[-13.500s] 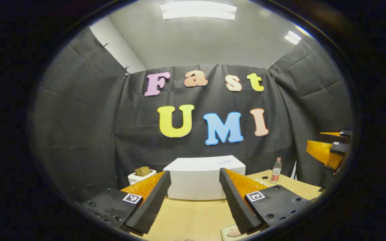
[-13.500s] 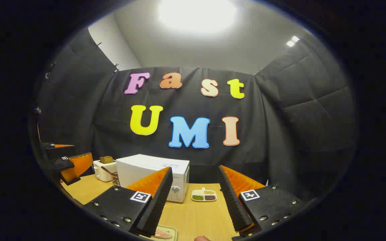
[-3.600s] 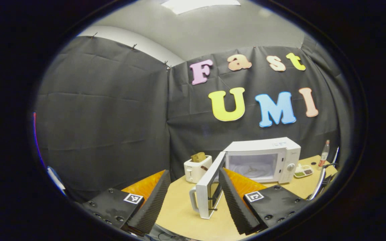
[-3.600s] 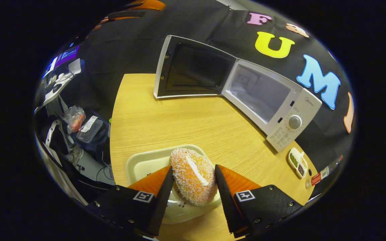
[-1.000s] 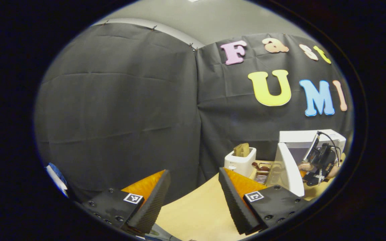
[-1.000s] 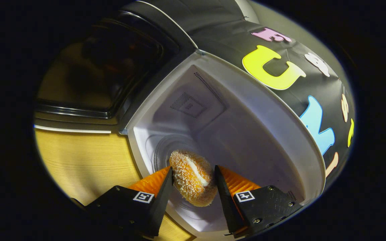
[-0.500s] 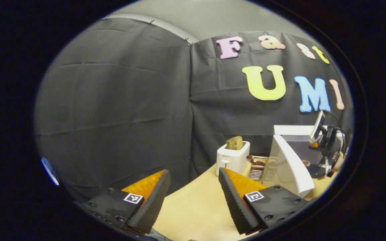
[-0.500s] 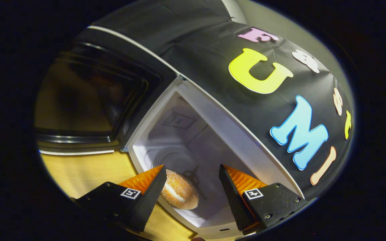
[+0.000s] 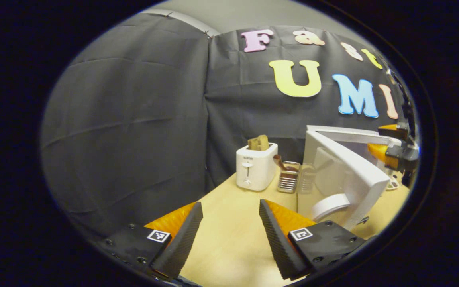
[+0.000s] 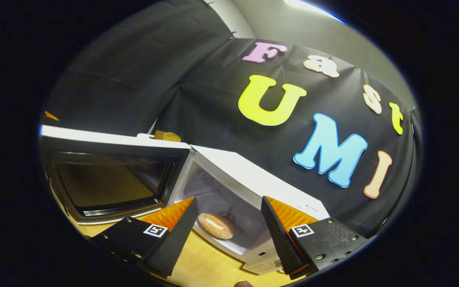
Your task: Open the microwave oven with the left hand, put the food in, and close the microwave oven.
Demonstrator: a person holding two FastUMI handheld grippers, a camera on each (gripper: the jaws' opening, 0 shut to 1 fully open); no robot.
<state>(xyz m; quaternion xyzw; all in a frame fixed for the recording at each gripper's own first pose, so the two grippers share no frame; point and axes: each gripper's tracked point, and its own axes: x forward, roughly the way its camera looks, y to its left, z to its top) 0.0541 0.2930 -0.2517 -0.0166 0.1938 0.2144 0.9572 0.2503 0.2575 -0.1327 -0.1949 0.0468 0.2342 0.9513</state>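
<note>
Food (image 10: 214,225) lies inside microwave (image 10: 253,179) cavity, near front sill. Door (image 9: 347,175) swung wide, handle toward me. My right tool (image 10: 227,233) spread, empty, just outside opening; my left tool (image 9: 229,229) spread, empty, over bare surface (image 9: 229,235). Risk: closing door clips right tool. Toaster (image 9: 255,165), rack crowd far left.

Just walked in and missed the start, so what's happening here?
A person is loading a microwave using two handheld claws. The sugared doughnut lies inside, and the right claw is open in front of it. The door stands open; the left claw, open, is near it above the table.
</note>
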